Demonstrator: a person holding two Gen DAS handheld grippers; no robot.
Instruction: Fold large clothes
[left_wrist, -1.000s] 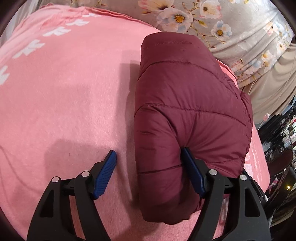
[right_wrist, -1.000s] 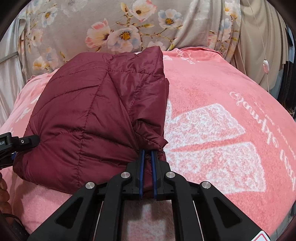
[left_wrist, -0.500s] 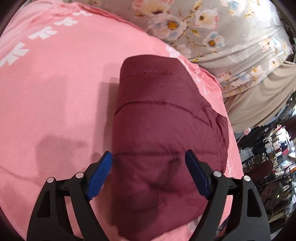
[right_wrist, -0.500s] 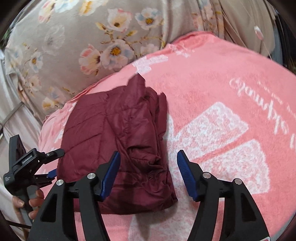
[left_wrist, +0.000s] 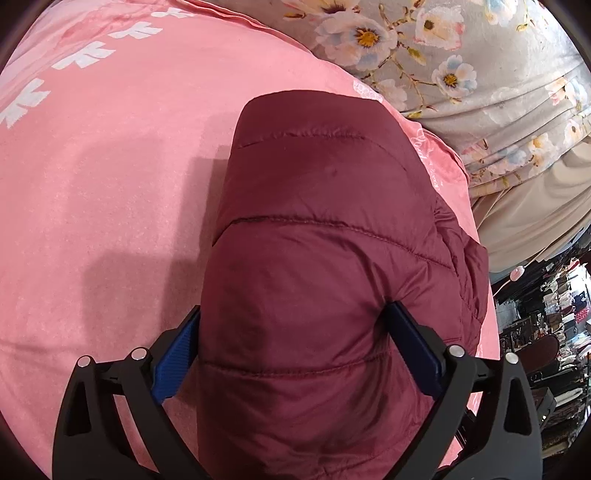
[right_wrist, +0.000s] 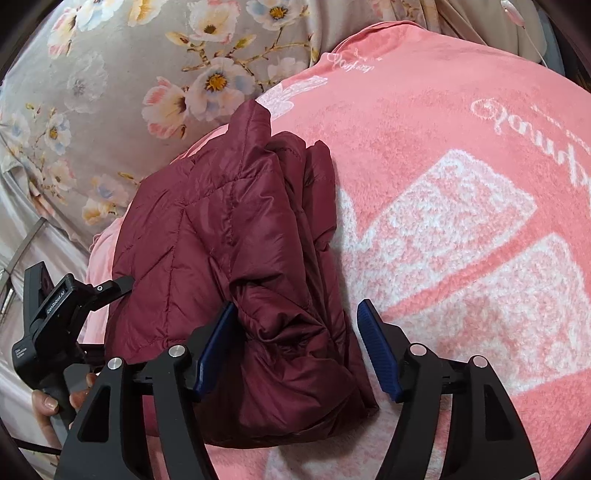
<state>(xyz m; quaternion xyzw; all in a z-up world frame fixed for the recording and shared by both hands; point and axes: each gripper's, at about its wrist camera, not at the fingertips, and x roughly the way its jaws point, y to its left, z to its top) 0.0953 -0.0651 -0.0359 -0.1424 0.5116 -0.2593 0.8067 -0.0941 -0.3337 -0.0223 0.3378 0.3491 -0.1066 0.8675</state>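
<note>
Left wrist view shows my left gripper (left_wrist: 291, 354) spread wide astride the folded maroon puffer jacket (left_wrist: 325, 266), whose long axis runs straight ahead over the pink blanket (left_wrist: 110, 184). My right gripper (right_wrist: 295, 350), equally wide, straddles only the jacket's right edge.

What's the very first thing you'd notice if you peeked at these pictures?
The puffy dark-red jacket, folded into a thick bundle, sits in the middle of a bright pink blanket with white patterns. The left gripper has its blue fingers wide apart on either side of the bundle's near end, and the right gripper is open over its crumpled right edge. Behind the blanket lies a grey fabric with big flowers.
</note>
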